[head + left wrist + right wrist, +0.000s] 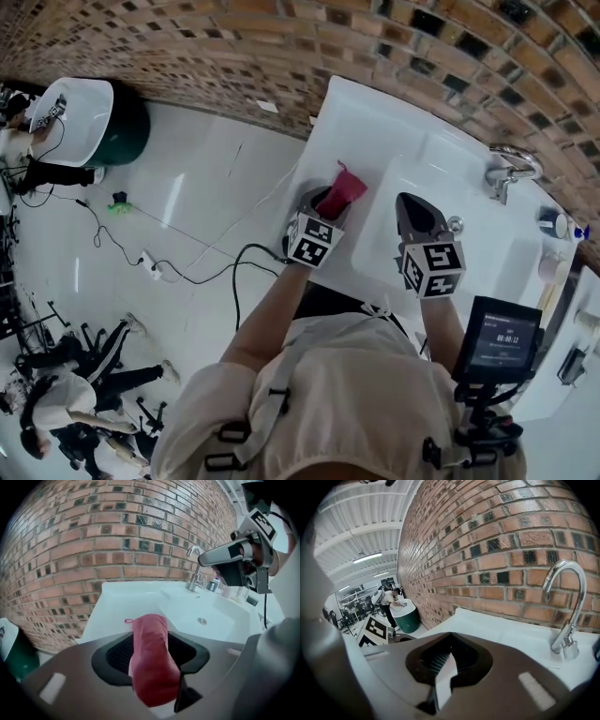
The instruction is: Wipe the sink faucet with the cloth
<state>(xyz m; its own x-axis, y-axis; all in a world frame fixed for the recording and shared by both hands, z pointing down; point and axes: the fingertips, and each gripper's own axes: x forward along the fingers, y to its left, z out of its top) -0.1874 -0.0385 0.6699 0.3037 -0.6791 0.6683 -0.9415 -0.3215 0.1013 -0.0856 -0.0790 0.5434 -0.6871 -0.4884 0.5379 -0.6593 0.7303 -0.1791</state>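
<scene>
A red cloth sticks up from between the jaws of my left gripper, over the left rim of the white sink. In the left gripper view the cloth lies loosely in the wide gap, with dark pad showing on either side, so the left gripper is open. My right gripper hovers over the basin near the drain. It is shut and holds nothing. The chrome faucet stands at the back right of the basin, well beyond both grippers.
A brick wall runs behind the sink. Small bottles and cups stand on the counter right of the faucet. A green bin with a white top, cables and people are on the floor to the left.
</scene>
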